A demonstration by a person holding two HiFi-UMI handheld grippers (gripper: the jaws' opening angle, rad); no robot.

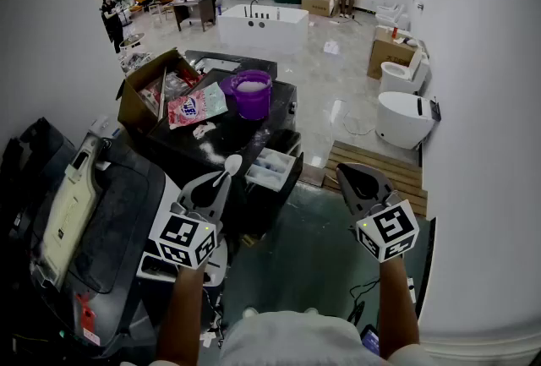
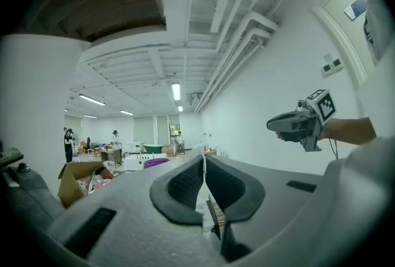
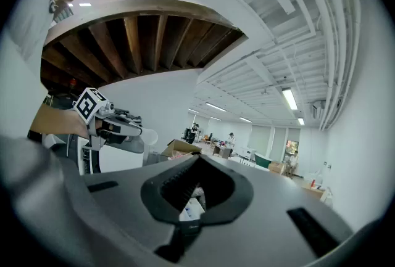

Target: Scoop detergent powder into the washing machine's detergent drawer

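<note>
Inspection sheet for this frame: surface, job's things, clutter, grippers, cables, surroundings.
Surface: black washer top, small white scraps on it.
Job's things: purple tub of powder on the top; drawer pulled open; spoon.
Clutter: open box; packet.
Grippers: left gripper shut on spoon; right gripper shut, empty.
Cables: cable loose on floor.
Surroundings: bathtub, toilets, people at back.

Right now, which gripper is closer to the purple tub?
Left. The left gripper, gripping a spoon, is in front of the purple tub, slightly left; the right gripper hangs off to its right, over the floor.
</note>
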